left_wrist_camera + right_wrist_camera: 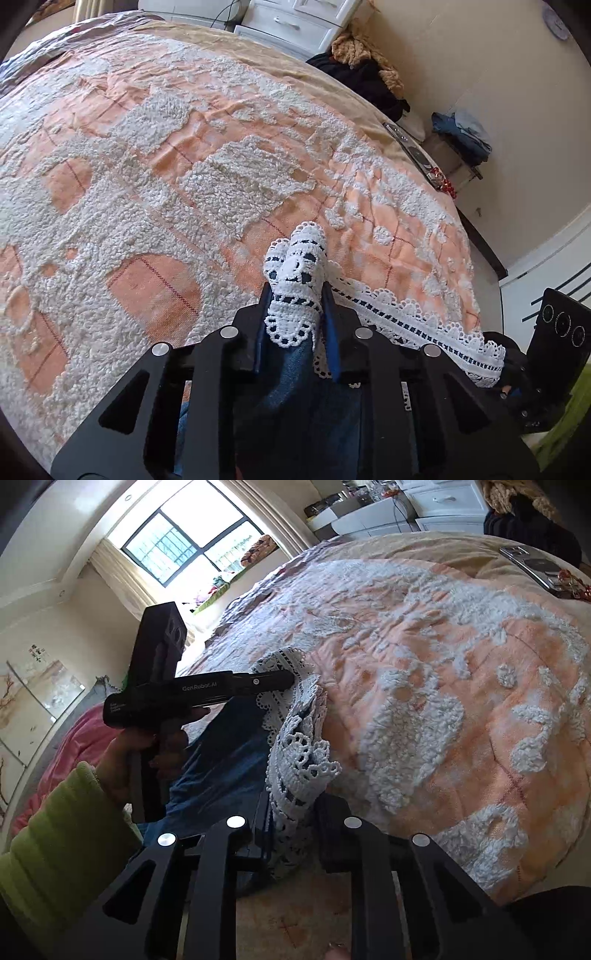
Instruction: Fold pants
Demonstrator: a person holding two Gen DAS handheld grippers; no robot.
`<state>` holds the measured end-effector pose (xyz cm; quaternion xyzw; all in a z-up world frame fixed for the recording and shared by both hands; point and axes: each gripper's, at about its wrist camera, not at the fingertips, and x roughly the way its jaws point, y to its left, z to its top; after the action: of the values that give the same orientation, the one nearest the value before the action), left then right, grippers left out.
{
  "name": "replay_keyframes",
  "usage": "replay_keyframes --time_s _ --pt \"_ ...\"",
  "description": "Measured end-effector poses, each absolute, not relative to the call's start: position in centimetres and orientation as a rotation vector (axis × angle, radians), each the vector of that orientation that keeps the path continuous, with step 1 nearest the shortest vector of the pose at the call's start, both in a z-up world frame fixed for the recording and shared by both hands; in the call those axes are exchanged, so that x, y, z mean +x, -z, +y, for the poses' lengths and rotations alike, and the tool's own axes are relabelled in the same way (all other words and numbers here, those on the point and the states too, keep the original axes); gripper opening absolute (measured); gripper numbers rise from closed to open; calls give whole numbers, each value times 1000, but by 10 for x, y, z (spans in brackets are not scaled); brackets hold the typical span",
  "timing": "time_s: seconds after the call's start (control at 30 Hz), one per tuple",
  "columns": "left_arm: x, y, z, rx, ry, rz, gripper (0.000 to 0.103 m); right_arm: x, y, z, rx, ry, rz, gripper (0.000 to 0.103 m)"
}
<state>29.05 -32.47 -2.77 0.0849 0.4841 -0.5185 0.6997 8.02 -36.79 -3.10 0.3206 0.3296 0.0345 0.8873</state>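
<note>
— Up close, from the left wrist: what does the left gripper (297,291) have?

— Its two black fingers are closed on a bunched fold of white lace trim (295,258), the hem of a pair of blue denim pants (295,373). The denim hangs down between the fingers toward the camera, and the lace hem runs off to the right along the edge of the bed (147,155), which is covered by an orange and white tufted bedspread.

— And the right side of that view?

— Part of the right gripper (554,332) shows at the frame's edge, at the far end of the lace strip.

— Now the right wrist?

— The right gripper (291,812) is clamped on another gathered stretch of the same lace, with blue denim sagging to its left. Beyond it, a hand (140,749) in a green sleeve (55,834) holds the left gripper sideways, its tips pinching the lace above the bedspread. A window (192,542) and a white dresser (443,502) stand behind the bed.
</note>
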Motion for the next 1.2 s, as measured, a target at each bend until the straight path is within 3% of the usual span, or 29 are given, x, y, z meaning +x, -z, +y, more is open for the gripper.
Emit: replay_keyframes --time_s 0.4,0.73,0.9,1.13,1.2 --pt "276 -52 -221 57 1188 928 17 75 -39 -275 399 -371 555 17" --pt "277 -34 -117 0 1011 993 17 109 -29 -149 191 -515 676 17" --pt "273 -20 -78 -56 898 1057 38 111 0 -110 70 -546 757 17" --pt "254 -5 -28 -397 889 1057 67 100 4 -91 -30 -571 738 20" --pt "248 -2 -23 -469 888 1056 71 101 8 -89 -66 -587 743 20"
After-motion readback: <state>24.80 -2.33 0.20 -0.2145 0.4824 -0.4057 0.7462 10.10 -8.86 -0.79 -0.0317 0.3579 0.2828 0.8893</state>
